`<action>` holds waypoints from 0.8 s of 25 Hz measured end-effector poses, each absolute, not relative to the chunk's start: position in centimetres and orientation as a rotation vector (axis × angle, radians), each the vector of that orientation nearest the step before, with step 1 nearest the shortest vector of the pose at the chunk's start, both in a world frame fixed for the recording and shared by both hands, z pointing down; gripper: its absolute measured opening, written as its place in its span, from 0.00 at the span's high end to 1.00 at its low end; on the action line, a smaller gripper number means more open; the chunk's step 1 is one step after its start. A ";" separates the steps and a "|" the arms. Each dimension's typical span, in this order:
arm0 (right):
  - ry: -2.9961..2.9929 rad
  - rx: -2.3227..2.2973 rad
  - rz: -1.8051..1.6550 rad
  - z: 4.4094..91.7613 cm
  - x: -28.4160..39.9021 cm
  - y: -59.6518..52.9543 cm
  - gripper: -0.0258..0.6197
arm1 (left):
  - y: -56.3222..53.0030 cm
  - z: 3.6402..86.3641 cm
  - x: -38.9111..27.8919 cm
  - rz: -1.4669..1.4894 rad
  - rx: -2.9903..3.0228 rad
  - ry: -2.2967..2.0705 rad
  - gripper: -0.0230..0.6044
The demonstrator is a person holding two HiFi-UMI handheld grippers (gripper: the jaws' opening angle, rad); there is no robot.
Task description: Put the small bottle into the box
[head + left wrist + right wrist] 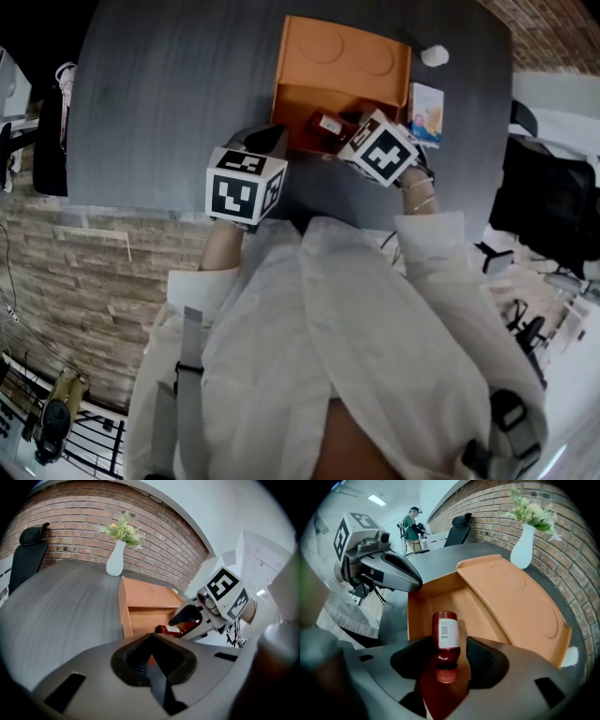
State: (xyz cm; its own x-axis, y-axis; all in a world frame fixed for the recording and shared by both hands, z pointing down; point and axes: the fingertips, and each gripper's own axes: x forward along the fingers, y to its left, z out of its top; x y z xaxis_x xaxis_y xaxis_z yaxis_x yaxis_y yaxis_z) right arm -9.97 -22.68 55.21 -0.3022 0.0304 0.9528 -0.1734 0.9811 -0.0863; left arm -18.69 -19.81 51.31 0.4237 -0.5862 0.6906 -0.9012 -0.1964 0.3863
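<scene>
The orange box (342, 56) stands open on the grey table, its lid folded back. A small red-brown bottle (328, 123) with a white barcode label lies level over the box's front part, and my right gripper (354, 134) is shut on it. In the right gripper view the bottle (445, 632) points cap-first at the camera between the pads (483, 660), above the box's floor (440, 599). My left gripper (267, 141) is shut and empty, close to the box's left front corner. In the left gripper view, box (145, 604), bottle (171, 630) and right gripper (192, 620) lie ahead.
A white vase (116, 557) with flowers stands behind the box. A small printed carton (427, 112) lies right of the box. Black chairs (553, 202) stand off the table's sides. The table's near edge runs just below the grippers. A person (412, 522) stands far off.
</scene>
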 end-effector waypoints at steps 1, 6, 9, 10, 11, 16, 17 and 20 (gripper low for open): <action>-1.878 0.112 0.209 54.9 -10.1 -22.7 0.63 | -19.9 51.2 -18.7 0.511 1.901 -1.263 0.96; -1.953 0.148 0.244 53.7 -10.4 -22.6 0.63 | -20.1 50.7 -18.0 0.517 1.930 -1.254 0.96; -2.015 0.186 0.247 53.1 -10.5 -22.7 0.63 | -19.9 50.1 -17.3 0.526 1.953 -1.242 0.96; -2.038 0.204 0.257 52.8 -10.7 -22.7 0.63 | -19.9 50.0 -17.1 0.530 1.962 -1.237 0.96; -2.059 0.221 0.274 52.4 -10.9 -22.7 0.63 | -19.9 49.8 -17.0 0.534 1.973 -1.230 0.96; -2.154 0.305 0.384 50.7 -11.4 -22.4 0.63 | -20.1 48.4 -15.2 0.532 2.069 -1.144 0.96; -2.183 0.329 0.409 50.2 -11.5 -22.4 0.63 | -20.2 48.0 -14.9 0.525 2.089 -1.136 0.96; -2.293 0.386 0.503 48.0 -12.1 -22.7 0.63 | -20.9 46.9 -14.7 0.499 2.130 -1.137 0.96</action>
State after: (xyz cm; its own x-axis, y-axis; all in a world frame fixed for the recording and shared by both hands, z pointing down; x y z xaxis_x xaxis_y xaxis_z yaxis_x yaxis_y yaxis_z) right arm -12.15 -22.69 48.02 -0.6781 -0.1233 0.7246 -0.4153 0.8777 -0.2392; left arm -14.75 -20.90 46.91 0.5485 -0.5826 0.5997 -0.8358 -0.4018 0.3742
